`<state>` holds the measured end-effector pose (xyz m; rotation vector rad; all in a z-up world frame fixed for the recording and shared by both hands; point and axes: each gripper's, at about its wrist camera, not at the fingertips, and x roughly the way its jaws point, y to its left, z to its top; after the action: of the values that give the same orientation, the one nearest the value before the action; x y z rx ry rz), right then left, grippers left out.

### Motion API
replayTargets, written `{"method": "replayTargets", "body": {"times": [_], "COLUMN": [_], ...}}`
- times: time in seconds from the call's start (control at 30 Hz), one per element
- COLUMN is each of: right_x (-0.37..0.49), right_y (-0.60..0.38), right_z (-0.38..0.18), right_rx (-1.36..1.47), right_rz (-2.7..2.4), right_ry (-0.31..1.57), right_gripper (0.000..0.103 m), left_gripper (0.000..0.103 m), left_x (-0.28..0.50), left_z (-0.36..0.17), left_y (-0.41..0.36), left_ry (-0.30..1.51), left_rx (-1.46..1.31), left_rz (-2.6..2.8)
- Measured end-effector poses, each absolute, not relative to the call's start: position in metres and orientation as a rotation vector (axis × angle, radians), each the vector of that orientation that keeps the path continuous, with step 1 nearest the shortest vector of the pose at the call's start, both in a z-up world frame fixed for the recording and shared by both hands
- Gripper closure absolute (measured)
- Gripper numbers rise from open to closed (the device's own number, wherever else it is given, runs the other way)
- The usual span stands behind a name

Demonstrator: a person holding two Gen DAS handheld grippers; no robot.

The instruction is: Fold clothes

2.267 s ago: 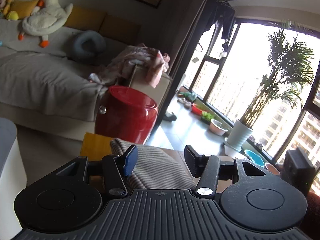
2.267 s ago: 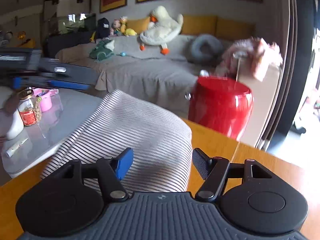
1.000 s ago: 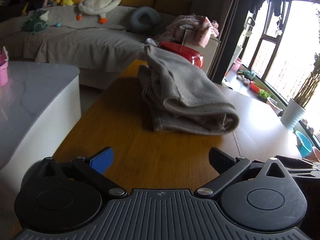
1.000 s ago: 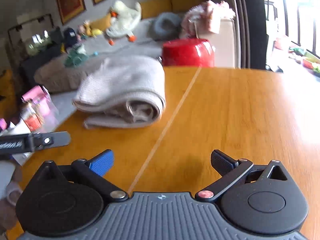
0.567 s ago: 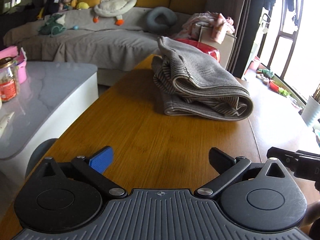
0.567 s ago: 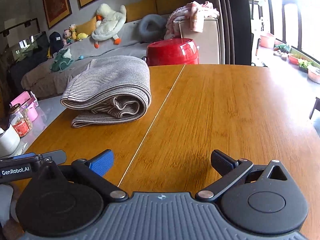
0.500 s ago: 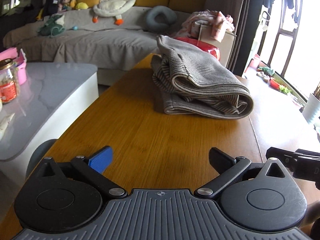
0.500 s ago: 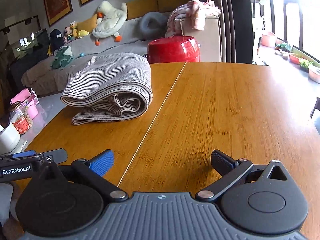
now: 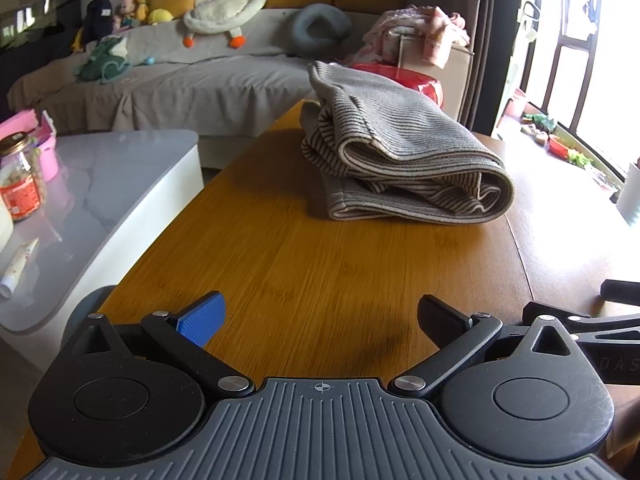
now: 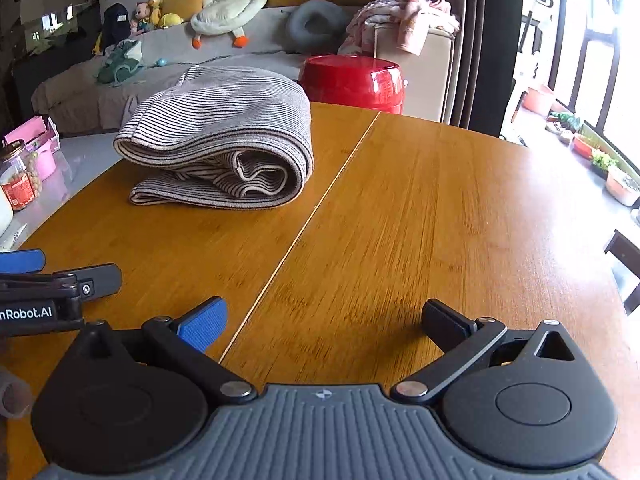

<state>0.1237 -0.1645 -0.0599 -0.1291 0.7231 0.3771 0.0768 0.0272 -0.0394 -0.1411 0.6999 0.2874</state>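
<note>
Your left claw (image 9: 320, 320) is released, fingers spread wide, gripping nothing. Your right claw (image 10: 324, 322) is likewise released and empty. Both hover low over the counter (image 10: 440, 208), side by side; the left claw's tip shows at the left edge of the right wrist view.

The shirt (image 9: 400, 152) lies folded on the counter, well ahead of both claws: ahead and slightly right of your left claw, ahead and left of your right claw (image 10: 224, 140). Its folded edge faces the claws, and it touches neither.

Against the frames 2.3 s ago, both claws were then close over the cloth with narrower gaps; they have since opened fully and backed away. Since 0.5 s ago the shirt has not moved and the claws have barely shifted.

Beyond the shirt stands a red stool (image 10: 352, 80).
</note>
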Motion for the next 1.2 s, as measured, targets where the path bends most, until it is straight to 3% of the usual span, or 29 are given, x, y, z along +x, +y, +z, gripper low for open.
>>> {"method": "replayTargets", "body": {"times": [1.2], "right_x": [0.136], "right_y": [-0.169], "right_z": [-0.06], "right_rx": [-0.122], "right_rz": [0.387], "right_ry": [0.721], "right_gripper": [0.0], "left_gripper": [0.0], "left_x": [0.081], "left_z": [-0.04], "left_y": [0.022], "left_ry": [0.721], "left_rx": [-0.124], "left_rz": [0.365]}}
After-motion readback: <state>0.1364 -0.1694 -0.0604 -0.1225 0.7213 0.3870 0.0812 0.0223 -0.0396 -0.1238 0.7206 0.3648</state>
